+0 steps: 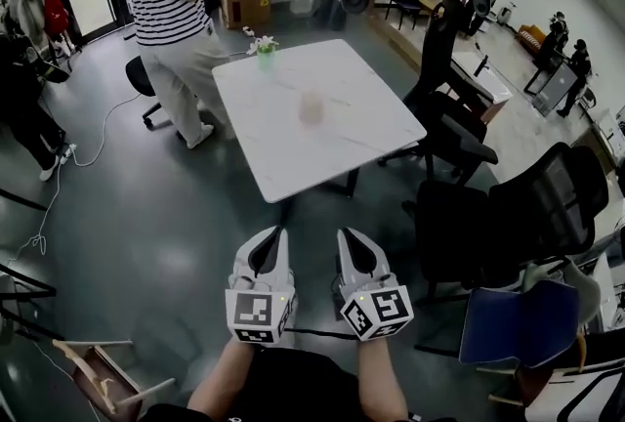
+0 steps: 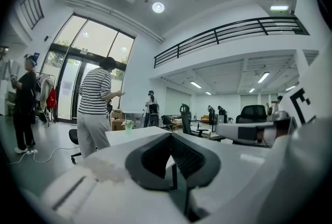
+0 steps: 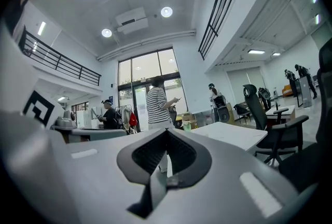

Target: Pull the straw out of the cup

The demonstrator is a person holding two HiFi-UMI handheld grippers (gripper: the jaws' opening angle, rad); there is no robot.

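A small tan cup [image 1: 311, 107] stands blurred near the middle of the white table [image 1: 361, 132]; I cannot make out a straw in it. Both grippers are held low over the floor, well short of the table's near edge. My left gripper [image 1: 269, 236] and my right gripper [image 1: 350, 236] sit side by side, each with its jaws pressed together and nothing between them. In the left gripper view the left gripper [image 2: 171, 163] points at the table [image 2: 136, 135]. In the right gripper view the right gripper [image 3: 165, 158] faces the table [image 3: 233, 132] too. The cup is hidden in both gripper views.
A green vase with white flowers [image 1: 265, 52] stands at the table's far left corner. A person in a striped shirt [image 1: 171, 10] stands left of the table. Black office chairs [image 1: 459, 132] crowd its right side. A cable [image 1: 68, 161] trails over the grey floor at left.
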